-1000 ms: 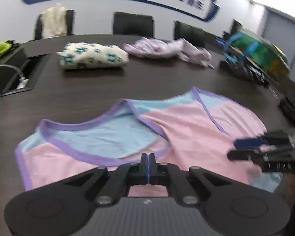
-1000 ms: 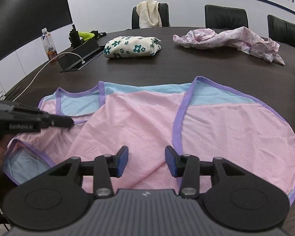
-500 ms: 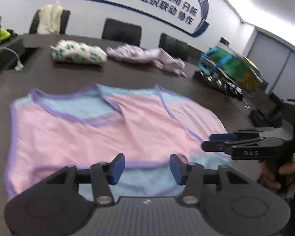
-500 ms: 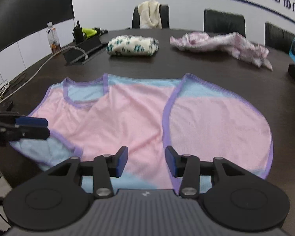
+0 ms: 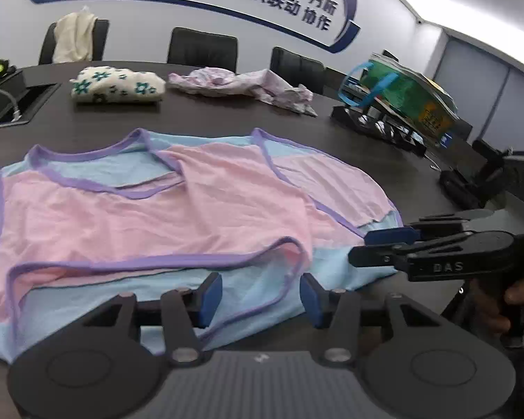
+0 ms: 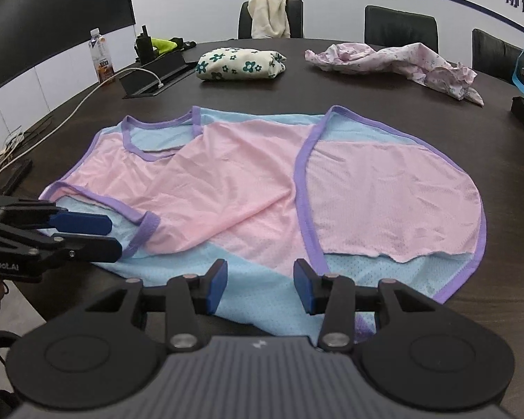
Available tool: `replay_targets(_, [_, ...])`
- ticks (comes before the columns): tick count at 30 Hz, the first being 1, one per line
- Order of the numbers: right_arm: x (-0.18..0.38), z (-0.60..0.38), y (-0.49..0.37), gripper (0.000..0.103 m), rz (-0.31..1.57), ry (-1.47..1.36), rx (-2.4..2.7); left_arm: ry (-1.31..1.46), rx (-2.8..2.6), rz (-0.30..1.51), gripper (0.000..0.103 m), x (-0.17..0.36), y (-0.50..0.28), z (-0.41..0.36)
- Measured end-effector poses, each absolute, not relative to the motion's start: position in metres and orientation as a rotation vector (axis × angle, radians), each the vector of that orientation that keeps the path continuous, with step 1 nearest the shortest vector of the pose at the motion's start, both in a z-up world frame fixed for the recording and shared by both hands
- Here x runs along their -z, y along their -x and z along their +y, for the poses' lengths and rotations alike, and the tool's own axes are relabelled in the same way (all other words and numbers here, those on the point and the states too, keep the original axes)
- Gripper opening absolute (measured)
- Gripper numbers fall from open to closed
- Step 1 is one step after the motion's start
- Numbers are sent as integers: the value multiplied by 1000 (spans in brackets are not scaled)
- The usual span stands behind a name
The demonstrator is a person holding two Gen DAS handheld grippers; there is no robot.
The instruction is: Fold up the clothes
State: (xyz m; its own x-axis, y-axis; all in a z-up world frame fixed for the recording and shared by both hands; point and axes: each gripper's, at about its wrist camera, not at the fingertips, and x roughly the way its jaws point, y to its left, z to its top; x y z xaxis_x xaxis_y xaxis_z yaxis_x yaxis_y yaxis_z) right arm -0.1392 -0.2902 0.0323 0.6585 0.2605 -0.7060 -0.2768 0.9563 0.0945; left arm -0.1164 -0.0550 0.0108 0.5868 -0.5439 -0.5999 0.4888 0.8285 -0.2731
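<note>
**Vest part-folded, both tools free**

Vest in pink and blue mesh with purple binding lies spread on the dark table, dead centre in both wrist views, its near hem at 6 o'clock just ahead of your fingers.

Working left to right in the right wrist view: at 9 o'clock your left gripper hangs just over the vest's left edge, its fingers only a little apart and nothing between them. Beside it, the left part of the cloth looks doubled over toward the middle, with a purple armhole edge turned in and a diagonal crease running up to the neckline at 11 o'clock. At 3 o'clock the right panel lies flat and single, its rounded edge out.

Your right gripper stands wide open above the blue hem, holding nothing.

My reading: one side fold is in place, loosely, with wrinkles; the right side and the lengthways fold are left to do.

Farther back, a floral bundle at 12 o'clock lies already folded, and a crumpled pale garment at 1 o'clock lies unfolded.
</note>
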Motion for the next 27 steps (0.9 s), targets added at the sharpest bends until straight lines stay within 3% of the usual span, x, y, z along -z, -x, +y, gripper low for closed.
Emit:
replay_targets(3, [-31, -296, 138, 43, 792, 4, -279, 75, 608, 723, 45, -11, 114, -66])
replay_targets(6, [-31, -302, 141, 43, 780, 1, -264, 62, 600, 760, 3, -8, 107, -75])
replay_targets(7, [-31, -303, 142, 42, 778, 3, -259, 73, 592, 768, 3, -6, 106, -74])
replay_targets(11, [-31, -308, 148, 19, 771, 14, -243, 99, 558, 766, 2, -5, 108, -60])
replay_targets(21, [-31, -319, 161, 23, 763, 46, -208, 127, 545, 759, 2, -6, 119, -40])
replay_targets(27, [-30, -309, 166, 12, 804, 103, -229, 137, 554, 765, 2, -6, 128, -30])
